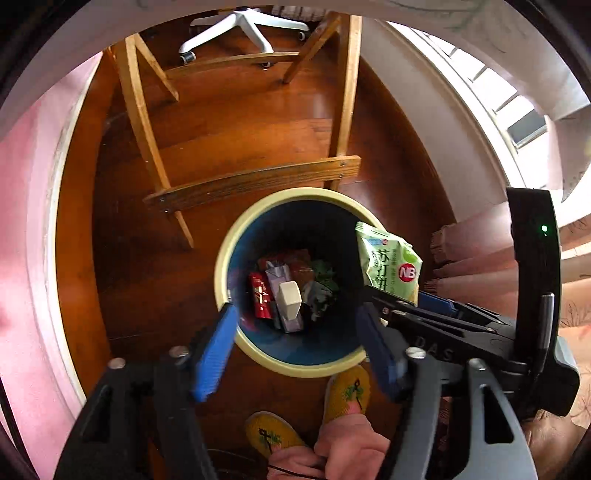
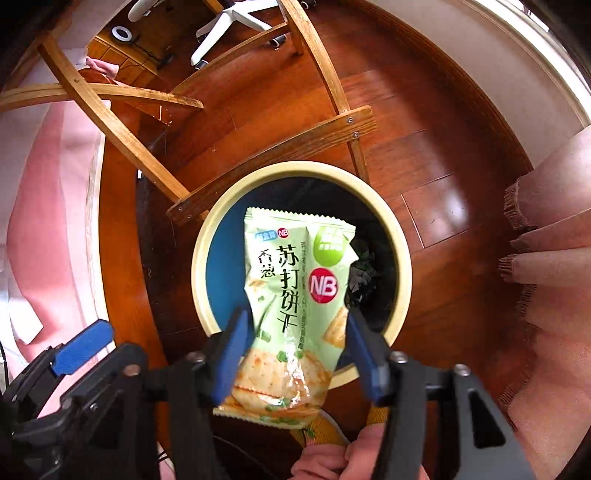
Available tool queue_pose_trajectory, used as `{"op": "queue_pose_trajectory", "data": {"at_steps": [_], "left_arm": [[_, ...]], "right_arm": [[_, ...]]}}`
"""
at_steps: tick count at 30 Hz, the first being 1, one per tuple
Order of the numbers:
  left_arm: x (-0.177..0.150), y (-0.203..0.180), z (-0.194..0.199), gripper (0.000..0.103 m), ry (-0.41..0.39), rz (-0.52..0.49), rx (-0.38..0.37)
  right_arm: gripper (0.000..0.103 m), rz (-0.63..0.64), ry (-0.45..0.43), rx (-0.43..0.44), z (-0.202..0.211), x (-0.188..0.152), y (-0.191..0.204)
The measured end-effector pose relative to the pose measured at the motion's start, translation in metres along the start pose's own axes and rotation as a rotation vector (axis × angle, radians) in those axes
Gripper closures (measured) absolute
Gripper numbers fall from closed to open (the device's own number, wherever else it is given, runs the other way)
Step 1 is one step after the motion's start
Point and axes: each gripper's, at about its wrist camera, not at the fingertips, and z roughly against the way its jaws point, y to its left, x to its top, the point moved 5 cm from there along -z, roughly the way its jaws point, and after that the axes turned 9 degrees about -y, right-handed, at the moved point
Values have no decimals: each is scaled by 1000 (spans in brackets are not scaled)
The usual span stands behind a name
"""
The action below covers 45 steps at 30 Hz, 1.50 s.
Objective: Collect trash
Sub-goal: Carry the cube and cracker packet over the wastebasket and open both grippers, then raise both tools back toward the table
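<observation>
Nearest us, two yellow slippers [image 1: 314, 417] stand on the wood floor [image 1: 258, 122] just this side of the bin [image 1: 229, 240]. Our left gripper [image 1: 295, 332] hangs over the bin's near rim with its two blue pads spread wide and nothing between them. Our right gripper [image 2: 295, 350] is also spread over the bin; the green cracker packet [image 2: 295, 295] sits between its pads, but we cannot tell whether they still press it.

The one bin, cream-rimmed and blue inside, holds a red wrapper [image 1: 260, 297], a purple carton [image 1: 282, 288] with a white block [image 1: 290, 299] on it, and dark green scraps [image 1: 325, 277]. Only the left view shows that pile; in the right view the packet covers all but the scraps.

Beyond stand a wooden frame [image 1: 251, 181] and, farthest, one white chair base [image 1: 243, 22].
</observation>
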Motion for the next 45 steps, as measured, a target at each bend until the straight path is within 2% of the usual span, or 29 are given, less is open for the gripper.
{"op": "queue_pose_trajectory", "data": {"at_steps": [1,6,10,18,26,31,35,42,45], "left_arm": [[2,6,0,4,-9,14,13],[11,25,22,3,-68,73,64],[11,24,54,1,-76,81,93],[25,9,145,1,-76,146,30],[45,-11,242,1,-133,123,45],[66,-15,303,1,-153,110,86],[94,-10,360,1,-216,116,132],[152,-13,449,1,-428,46,222],[172,-17,469,1,-486,44,231]], "right_arm": [[31,-6,2,5,-3,1,-2],[30,-5,19,0,3,9,0],[30,1,10,4,29,15,6],[30,34,32,26,120,21,30],[30,62,-18,70,219,35,52],[30,147,-38,74,277,51,71],[30,217,-110,101,330,70,87],[30,316,-275,154,407,111,114],[30,334,-319,182,426,129,124]]}}
